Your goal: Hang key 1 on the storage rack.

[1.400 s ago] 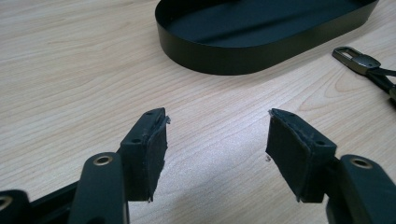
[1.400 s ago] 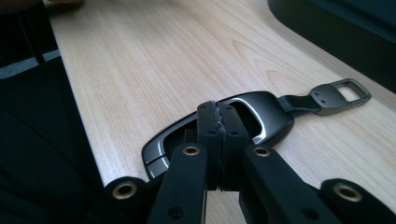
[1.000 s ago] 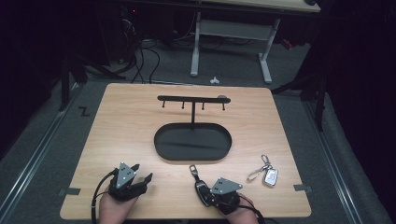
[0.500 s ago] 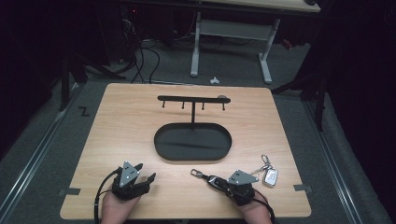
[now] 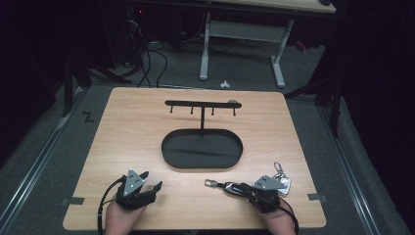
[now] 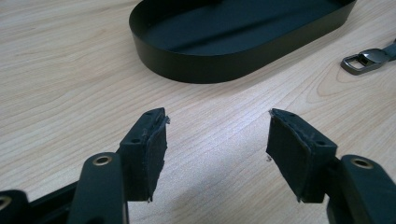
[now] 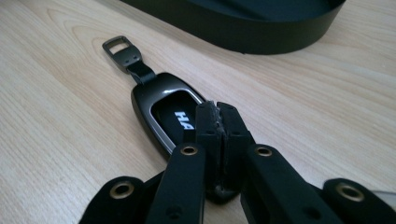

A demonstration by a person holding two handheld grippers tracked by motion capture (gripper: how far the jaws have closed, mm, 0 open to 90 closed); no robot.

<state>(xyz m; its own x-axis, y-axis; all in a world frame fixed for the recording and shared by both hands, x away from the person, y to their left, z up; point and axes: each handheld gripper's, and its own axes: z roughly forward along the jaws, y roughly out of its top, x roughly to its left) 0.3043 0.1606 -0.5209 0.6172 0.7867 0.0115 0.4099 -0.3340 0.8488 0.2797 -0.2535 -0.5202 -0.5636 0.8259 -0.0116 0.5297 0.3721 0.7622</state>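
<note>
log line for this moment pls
left gripper: open, idle | right gripper: shut, over black key fob | oval tray: empty

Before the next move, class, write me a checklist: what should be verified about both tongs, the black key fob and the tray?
1. Left tongs open, nothing between them: ok.
2. Right tongs open to take the black key fob: not ok, they are shut, tips over its body.
3. Right tongs' tips pressing on the fob: cannot tell.
4. Fob lying flat on the table, metal loop end free: ok.
5. Black tray free of things: ok.
6. Silver key set apart from the fob: ok.
</note>
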